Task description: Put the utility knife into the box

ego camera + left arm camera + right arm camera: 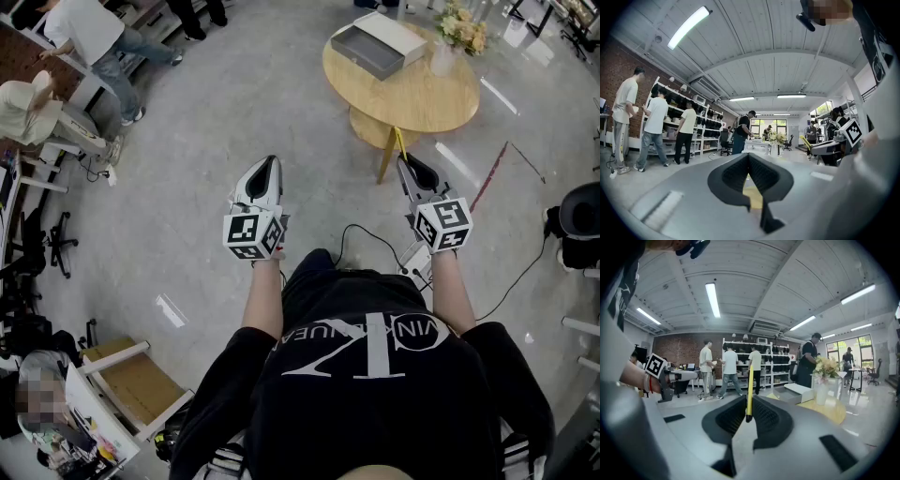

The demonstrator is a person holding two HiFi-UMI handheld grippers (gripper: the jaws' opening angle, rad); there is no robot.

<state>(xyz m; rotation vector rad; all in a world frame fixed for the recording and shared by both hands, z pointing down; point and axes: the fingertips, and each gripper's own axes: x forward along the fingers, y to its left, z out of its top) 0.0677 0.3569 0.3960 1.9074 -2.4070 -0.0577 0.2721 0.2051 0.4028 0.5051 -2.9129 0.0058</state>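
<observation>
Right claw (749,405): pads pressed onto a thin yellow utility knife (749,383), which is held near its lower end. The knife stands upright between the jaws and sticks out well past their tips. In the head view the knife (397,141) is seen as a short yellow strip ahead of the right claw (412,167), over the floor at the near edge of the round wooden desk (412,98).

Left claw (749,161): pads pressed together, nothing seen between them. It is held level beside the right one, over bare grey floor (234,103), well apart from the desk.

On the desk: a grey open box (367,49) at the far side, with a white lid (396,34) touching it, and a vase of pale flowers (457,33) just beside them. The box is well apart from the knife.

Background: several people are seen standing at white shelves (759,359) along a brick wall.
</observation>
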